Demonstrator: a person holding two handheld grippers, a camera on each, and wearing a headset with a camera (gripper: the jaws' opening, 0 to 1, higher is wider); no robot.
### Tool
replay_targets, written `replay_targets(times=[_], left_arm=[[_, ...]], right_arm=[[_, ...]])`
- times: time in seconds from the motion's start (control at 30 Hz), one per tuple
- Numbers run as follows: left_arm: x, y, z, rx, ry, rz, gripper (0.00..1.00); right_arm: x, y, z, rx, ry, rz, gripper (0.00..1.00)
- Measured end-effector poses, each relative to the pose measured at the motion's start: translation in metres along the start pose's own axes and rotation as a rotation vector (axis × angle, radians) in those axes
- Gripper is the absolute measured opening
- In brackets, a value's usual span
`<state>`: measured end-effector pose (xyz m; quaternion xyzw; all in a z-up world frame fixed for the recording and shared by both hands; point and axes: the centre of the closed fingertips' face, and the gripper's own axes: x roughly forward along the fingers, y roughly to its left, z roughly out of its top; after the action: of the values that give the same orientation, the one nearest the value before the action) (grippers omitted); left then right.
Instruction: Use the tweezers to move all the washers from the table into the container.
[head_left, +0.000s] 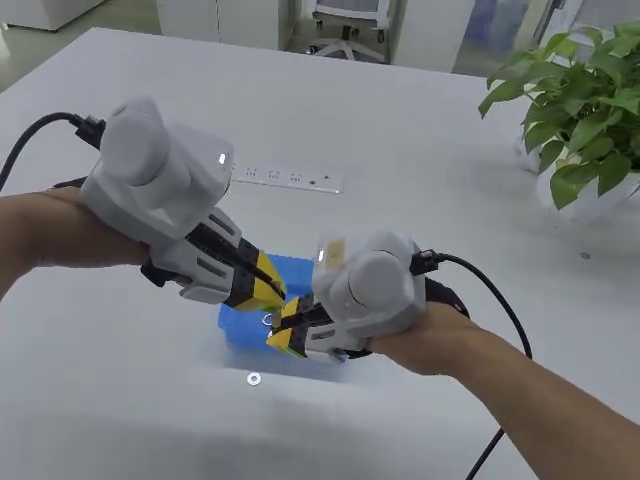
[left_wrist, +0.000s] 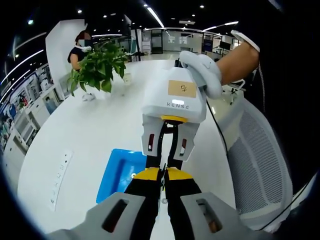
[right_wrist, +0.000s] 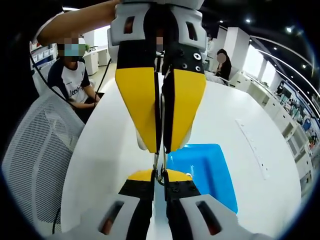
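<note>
Your left tongs (left_wrist: 161, 176) and right tongs (right_wrist: 159, 176) meet tip to tip, both pinching the tweezers (right_wrist: 158, 162) over the blue container (head_left: 238, 335). It looks like a regrip. Next, settle them in one hand and aim for the washer (head_left: 253, 378) on the bench (head_left: 400, 150) just beside the container.

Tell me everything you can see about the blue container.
The blue container is a shallow rectangular tray, plastic by its look, lying flat on the white table. The left tongs and right tongs, both shut on the tweezers, cover its middle in the head view. One washer lies on the table close beside it.
</note>
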<state>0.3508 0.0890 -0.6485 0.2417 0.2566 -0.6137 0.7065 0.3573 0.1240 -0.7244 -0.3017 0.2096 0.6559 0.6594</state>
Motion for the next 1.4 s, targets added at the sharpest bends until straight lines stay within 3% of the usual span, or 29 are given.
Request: replay_targets(times=[0.43, 1.4], left_arm=[[0.003, 0.021, 0.004, 0.013, -0.009, 0.016, 0.06], [0.031, 0.062, -0.026, -0.017, 0.011, 0.012, 0.07]], right_arm=[[-0.002, -0.023, -0.003, -0.004, 0.007, -0.024, 0.08], [0.026, -0.058, -0.037, 0.030, 0.021, -0.022, 0.09]])
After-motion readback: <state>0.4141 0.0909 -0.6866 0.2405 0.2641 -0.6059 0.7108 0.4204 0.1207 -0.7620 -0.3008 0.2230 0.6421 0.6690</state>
